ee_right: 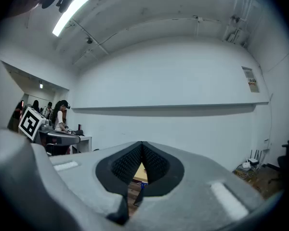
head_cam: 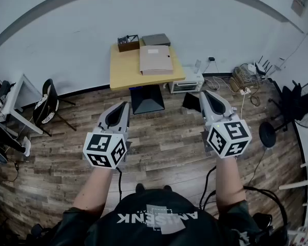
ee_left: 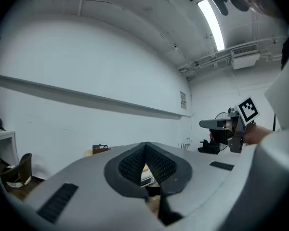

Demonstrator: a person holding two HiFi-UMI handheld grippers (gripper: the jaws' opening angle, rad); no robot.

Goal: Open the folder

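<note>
The folder [head_cam: 155, 59] lies closed and flat on the right half of a small yellow tabletop [head_cam: 124, 72] against the far wall. Its long axis runs away from the person, and its near short edge sits close to the tabletop's front edge. Behind it stand a dark box [head_cam: 128, 42] and a grey box [head_cam: 156, 39], both just beside its far end. The person stands well back on the wooden floor [head_cam: 164, 142] and holds both tools level, pointing forward at the tabletop. The left tool [head_cam: 124, 106] is clenched with its ribbed pads meeting at the tips and nothing between them; its own view shows only a sliver of the tabletop through the gap below. The right tool [head_cam: 206, 94] is clenched and empty in the same way. The folder lies straight ahead, between the lines of the two tools and well apart from both. It sits somewhat closer to the left tool's line, while the right tool's tips reach a little further forward, so neither hand looks clearly nearer. I cannot tell which long edge is the spine. Judging from this, the whole approach is yet to be made, and the opening edge will need to be found on arrival.
</note>
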